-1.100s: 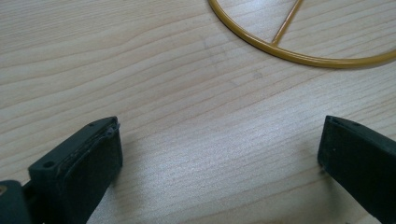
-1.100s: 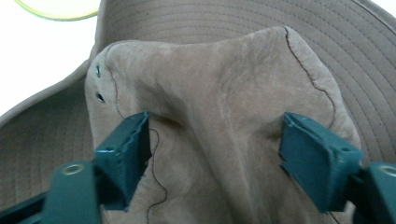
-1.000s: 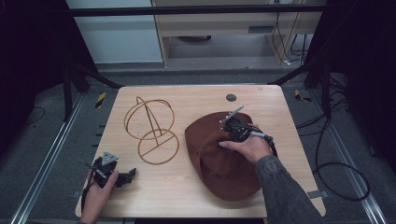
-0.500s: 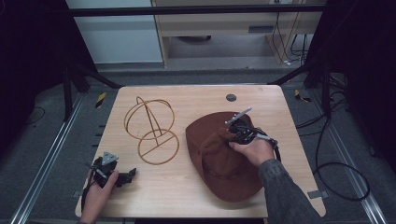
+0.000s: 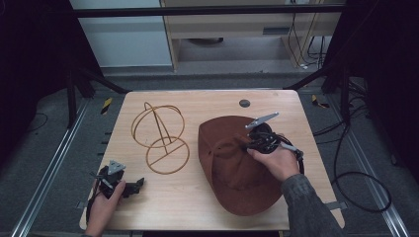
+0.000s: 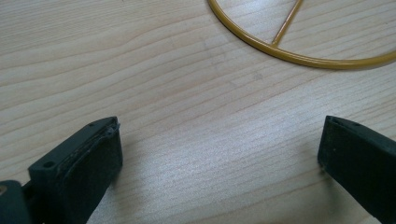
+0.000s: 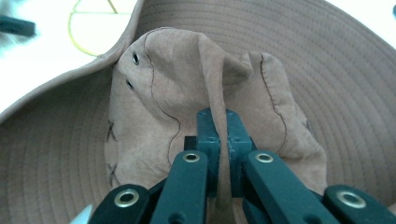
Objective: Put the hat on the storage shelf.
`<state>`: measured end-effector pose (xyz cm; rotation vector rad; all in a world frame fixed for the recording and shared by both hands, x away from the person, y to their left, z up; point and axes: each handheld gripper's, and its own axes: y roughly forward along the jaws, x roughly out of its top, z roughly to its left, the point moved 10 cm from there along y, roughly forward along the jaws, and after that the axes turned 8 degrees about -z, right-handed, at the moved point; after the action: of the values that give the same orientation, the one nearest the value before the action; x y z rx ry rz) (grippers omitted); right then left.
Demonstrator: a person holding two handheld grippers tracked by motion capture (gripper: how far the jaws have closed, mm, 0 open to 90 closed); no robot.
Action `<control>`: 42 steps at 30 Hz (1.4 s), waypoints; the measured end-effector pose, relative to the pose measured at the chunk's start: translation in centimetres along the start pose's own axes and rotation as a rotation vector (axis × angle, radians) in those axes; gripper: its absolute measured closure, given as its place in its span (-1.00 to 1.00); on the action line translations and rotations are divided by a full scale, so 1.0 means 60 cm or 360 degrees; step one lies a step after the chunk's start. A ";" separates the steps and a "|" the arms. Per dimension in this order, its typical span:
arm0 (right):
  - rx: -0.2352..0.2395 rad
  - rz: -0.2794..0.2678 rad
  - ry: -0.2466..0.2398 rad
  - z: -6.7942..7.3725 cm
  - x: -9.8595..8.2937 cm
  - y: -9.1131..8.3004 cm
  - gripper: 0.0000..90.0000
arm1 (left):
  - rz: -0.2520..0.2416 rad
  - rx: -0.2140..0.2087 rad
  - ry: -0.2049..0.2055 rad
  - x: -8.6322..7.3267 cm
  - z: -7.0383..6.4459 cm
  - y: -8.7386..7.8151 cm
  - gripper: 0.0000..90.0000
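A brown wide-brimmed hat [image 5: 237,168] lies on the right half of the wooden table [image 5: 207,103]. My right gripper [image 5: 249,140] is shut on a fold of the hat's soft crown [image 7: 187,93], the cloth pinched between its jaws in the right gripper view. A yellow wire hat stand [image 5: 159,132] with a round base ring [image 6: 299,56] stands left of the hat. My left gripper [image 5: 136,185] rests low at the table's front left corner, open, with bare wood between its jaws [image 6: 219,154].
A small dark round insert [image 5: 244,103] sits in the tabletop near the far edge. Metal frame rails run along both sides of the table, and cables lie on the floor at the right.
My right gripper has moved slightly right and back over the hat, pulling the pinched crown with it. The left gripper has stayed put.
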<state>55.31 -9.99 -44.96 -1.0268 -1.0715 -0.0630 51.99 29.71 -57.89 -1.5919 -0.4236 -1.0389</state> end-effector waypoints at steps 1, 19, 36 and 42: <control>0.0000 0.0000 0.0000 0.000 0.000 0.000 0.97 | -0.0001 0.0001 -0.0002 0.000 0.000 0.000 -1.00; 0.0000 -0.0240 -0.0091 0.035 0.097 -0.105 0.98 | -0.0001 0.0001 0.0002 0.000 0.000 0.000 -1.00; -0.0004 -0.0436 -0.0140 0.068 0.208 -0.133 0.98 | -0.0010 0.0002 -0.0004 0.001 0.000 0.000 -1.00; 0.0000 -0.0479 -0.0133 0.077 0.230 -0.133 0.98 | -0.0007 0.0002 -0.0001 0.001 0.000 0.000 -1.00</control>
<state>55.37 -5.44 -29.00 -0.8675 -1.2960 -0.2656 52.01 29.70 -57.88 -1.5908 -0.4283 -1.0416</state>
